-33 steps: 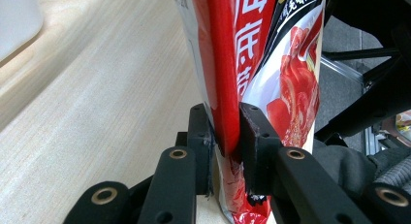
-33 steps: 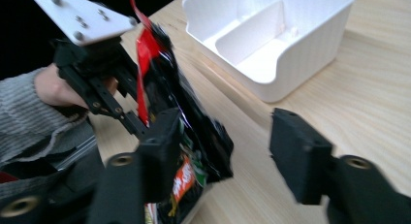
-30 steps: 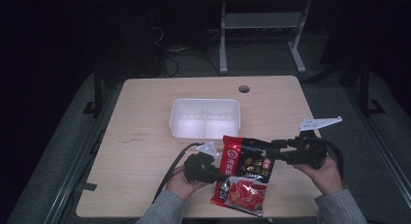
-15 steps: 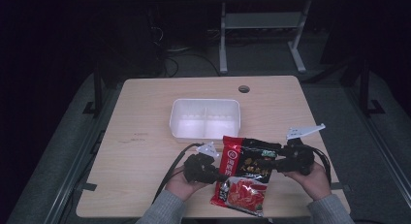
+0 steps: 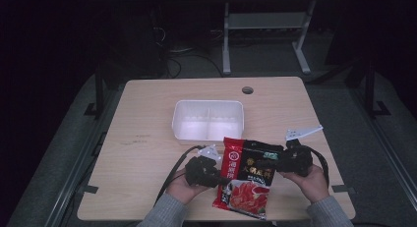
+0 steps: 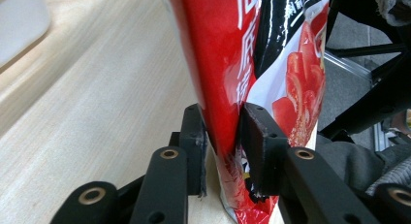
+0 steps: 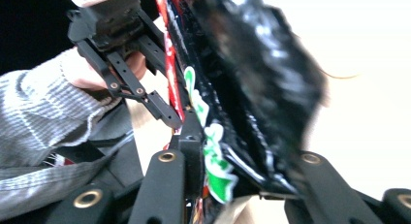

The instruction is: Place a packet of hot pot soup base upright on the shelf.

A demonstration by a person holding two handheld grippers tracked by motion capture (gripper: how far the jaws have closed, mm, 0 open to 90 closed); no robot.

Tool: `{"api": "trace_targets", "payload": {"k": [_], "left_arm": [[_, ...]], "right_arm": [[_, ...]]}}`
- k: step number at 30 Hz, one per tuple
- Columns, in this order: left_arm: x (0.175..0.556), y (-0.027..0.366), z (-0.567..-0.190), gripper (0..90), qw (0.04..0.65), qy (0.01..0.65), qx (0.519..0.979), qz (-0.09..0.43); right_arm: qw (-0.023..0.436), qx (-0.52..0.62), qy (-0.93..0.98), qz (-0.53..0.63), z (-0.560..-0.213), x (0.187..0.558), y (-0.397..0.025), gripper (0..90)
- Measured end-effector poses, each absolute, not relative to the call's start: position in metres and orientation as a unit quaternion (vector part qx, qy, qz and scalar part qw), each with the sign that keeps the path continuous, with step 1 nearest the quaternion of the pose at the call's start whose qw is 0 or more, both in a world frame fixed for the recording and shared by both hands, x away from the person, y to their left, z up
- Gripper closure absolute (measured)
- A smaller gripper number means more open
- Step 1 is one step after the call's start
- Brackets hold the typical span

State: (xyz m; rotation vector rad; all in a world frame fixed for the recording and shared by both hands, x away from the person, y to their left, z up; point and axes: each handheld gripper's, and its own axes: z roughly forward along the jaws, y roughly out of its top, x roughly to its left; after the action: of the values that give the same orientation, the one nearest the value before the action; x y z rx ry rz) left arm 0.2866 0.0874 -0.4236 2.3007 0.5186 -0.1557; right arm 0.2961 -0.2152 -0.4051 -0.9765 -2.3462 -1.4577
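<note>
A red and black food packet [image 5: 248,174] is held near the table's front edge, between the two grippers. My left gripper [image 5: 222,178] is shut on its left edge; in the left gripper view the jaws [image 6: 225,141] pinch the red packet [image 6: 232,54], which stands upright. My right gripper [image 5: 276,165] is at the packet's right edge. In the right gripper view its jaws [image 7: 235,173] close around the black, bulging part of the packet [image 7: 261,73], with the left gripper [image 7: 123,64] and a grey sleeve [image 7: 39,117] beyond.
A white two-compartment tray [image 5: 209,120] sits mid-table, just behind the packet. The wooden table [image 5: 147,138] has a cable hole [image 5: 247,90] at the back. A metal frame [image 5: 265,25] stands on the dark floor behind.
My right gripper has moved left from the table's right side to the packet and closed on its right edge. The left gripper has held its grip in place.
</note>
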Motion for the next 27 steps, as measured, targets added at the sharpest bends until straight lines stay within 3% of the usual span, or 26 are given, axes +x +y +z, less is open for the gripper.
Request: {"api": "trace_targets", "payload": {"k": [6,10,27], "left_arm": [[0.283,0.095,-0.421,65.2,0.374,0.202,0.904,-0.047],[0.28,0.101,-0.421,55.3,0.368,0.204,0.906,-0.045],[0.252,0.146,-0.421,40.5,0.334,0.202,0.921,-0.003]], "right_arm": [[0.107,-0.333,-0.792,-0.5,-0.404,0.294,-0.215,72.4],[0.104,-0.335,-0.791,-0.501,-0.402,0.294,-0.214,72.8],[0.053,-0.325,-0.805,-0.493,-0.365,0.291,-0.205,73.7]]}}
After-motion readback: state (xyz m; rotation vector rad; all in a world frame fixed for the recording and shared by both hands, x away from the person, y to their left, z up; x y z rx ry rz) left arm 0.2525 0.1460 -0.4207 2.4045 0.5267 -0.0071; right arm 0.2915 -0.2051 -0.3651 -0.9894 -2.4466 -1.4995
